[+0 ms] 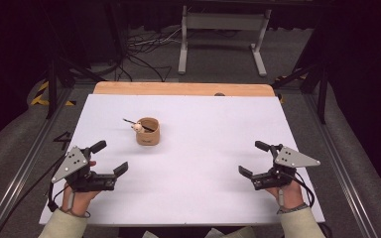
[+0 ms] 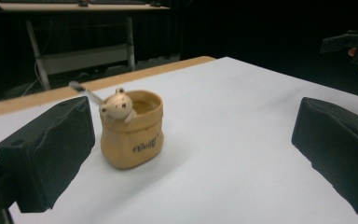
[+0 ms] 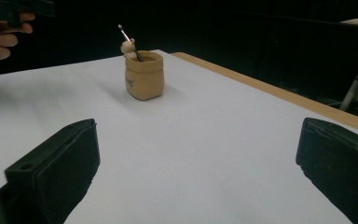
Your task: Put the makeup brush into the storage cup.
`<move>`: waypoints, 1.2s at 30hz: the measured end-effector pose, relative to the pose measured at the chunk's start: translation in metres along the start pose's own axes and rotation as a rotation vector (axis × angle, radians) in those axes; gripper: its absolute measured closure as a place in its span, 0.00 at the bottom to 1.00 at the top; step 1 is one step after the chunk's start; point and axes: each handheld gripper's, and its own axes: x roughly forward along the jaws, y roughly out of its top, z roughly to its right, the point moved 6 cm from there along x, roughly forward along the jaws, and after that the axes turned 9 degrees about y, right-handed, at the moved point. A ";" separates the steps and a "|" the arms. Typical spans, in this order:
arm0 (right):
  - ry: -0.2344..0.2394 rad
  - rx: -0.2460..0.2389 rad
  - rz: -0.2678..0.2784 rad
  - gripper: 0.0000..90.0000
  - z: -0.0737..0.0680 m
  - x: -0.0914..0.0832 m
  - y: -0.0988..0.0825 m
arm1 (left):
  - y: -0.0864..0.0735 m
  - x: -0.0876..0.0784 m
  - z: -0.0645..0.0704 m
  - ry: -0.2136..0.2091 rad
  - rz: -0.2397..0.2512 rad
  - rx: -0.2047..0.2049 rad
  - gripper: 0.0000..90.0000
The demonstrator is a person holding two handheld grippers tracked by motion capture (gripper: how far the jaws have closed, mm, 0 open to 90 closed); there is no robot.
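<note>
Left gripper (image 1: 113, 156) and right gripper (image 1: 251, 158) are held wide apart in the jaws, empty, low over the white table (image 1: 203, 148). A tan bear-figured pot (image 1: 148, 131) with a thin stick (image 1: 129, 121) stands ahead of the left gripper, nearer it. If the pot is meant, it should be approached level and squeezed at the waist.

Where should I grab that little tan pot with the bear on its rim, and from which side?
Grip the pot across its narrow neck, probably with the left gripper, the nearer one, coming from the person's side. It stands upright; the bear and thin stick sit at the far-left rim, so keep low and clear of them.
</note>
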 end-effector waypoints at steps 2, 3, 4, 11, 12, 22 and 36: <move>-0.004 0.004 -0.001 0.00 0.000 -0.001 -0.003 | -0.005 -0.002 -0.003 0.004 -0.005 -0.010 0.00; -0.008 0.004 -0.001 0.00 0.000 -0.001 -0.006 | -0.008 -0.003 -0.004 0.006 -0.004 -0.018 0.00; -0.008 0.018 0.001 0.00 -0.001 -0.001 -0.010 | -0.011 -0.003 -0.004 0.008 -0.007 -0.021 0.00; 0.000 0.033 0.014 0.00 -0.002 -0.002 -0.018 | -0.032 -0.002 -0.006 0.003 -0.042 -0.024 0.00; -0.001 0.039 0.007 0.00 -0.003 -0.003 -0.021 | -0.037 -0.002 -0.007 0.007 -0.052 -0.005 0.00; -0.018 0.046 -0.015 0.00 -0.002 -0.001 -0.033 | -0.056 0.004 -0.008 0.024 -0.101 0.020 0.00; -0.036 0.062 -0.012 0.00 0.001 0.000 -0.038 | -0.054 0.002 -0.013 0.035 -0.070 -0.018 0.00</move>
